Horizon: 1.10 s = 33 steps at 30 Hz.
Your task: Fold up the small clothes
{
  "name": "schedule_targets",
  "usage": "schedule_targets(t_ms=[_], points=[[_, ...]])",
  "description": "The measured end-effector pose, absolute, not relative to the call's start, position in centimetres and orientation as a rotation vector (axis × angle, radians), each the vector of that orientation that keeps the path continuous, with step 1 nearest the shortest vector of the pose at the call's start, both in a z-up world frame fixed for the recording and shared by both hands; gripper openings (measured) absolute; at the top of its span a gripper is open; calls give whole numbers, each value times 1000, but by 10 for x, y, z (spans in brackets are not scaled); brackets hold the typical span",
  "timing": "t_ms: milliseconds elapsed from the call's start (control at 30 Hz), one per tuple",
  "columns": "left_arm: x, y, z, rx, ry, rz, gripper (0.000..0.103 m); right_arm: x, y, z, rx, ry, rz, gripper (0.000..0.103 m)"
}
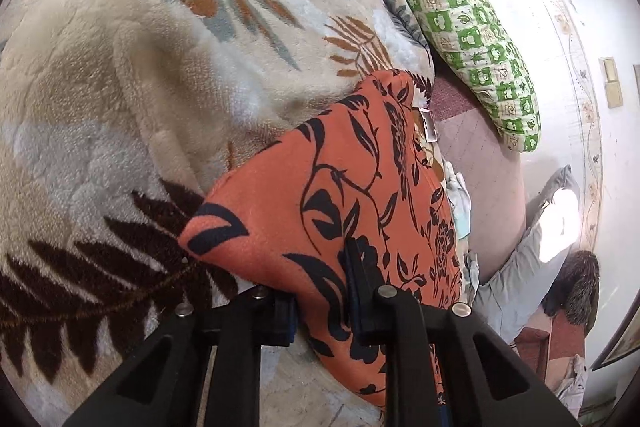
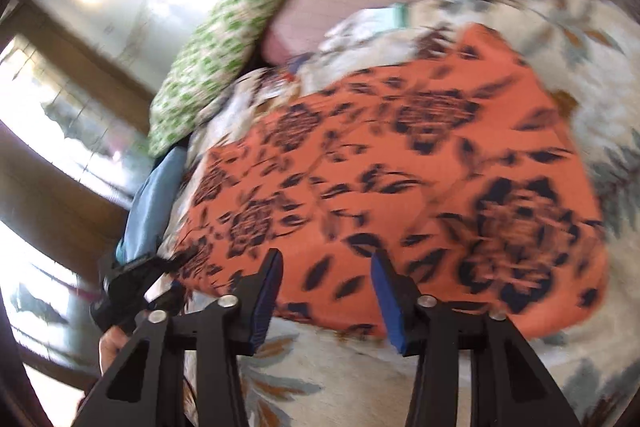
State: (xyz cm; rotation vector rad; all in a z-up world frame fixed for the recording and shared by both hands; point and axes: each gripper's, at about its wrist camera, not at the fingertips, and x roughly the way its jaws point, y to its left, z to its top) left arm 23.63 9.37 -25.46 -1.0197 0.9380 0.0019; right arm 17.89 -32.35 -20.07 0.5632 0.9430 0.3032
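surface: leaf-print plush blanket [image 1: 132,75] | on it: folded orange floral garment [image 1: 340,195]

Orange garment [image 1: 352,195], black floral and leaf print; folded flat, one corner lifted; lies on the cream leaf-patterned fleece blanket [image 1: 132,75], near its edge.

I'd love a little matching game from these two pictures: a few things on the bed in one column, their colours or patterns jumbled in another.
Things:
1. garment
2. blanket
3. quilted pillow
4. left gripper

Descriptions:
A. green and white checks
B. orange with dark flowers
C. black, closed on cloth
D. cream plush with leaf prints

Pairs: 1-B, 2-D, 3-A, 4-C
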Motion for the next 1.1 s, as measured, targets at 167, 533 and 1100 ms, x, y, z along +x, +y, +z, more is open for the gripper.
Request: schedule_targets(t_ms=[167,533,1100], points=[[239,93,-254,-1012,931,-12,18,185,-276,-199,487,922,388,43],[243,75,-206,-876,881,-128,14,206,-233,-244,387,1088,390,39],[226,-125,-77,-350,799,-483,14,179,-405,-239,1165,844,361,41]])
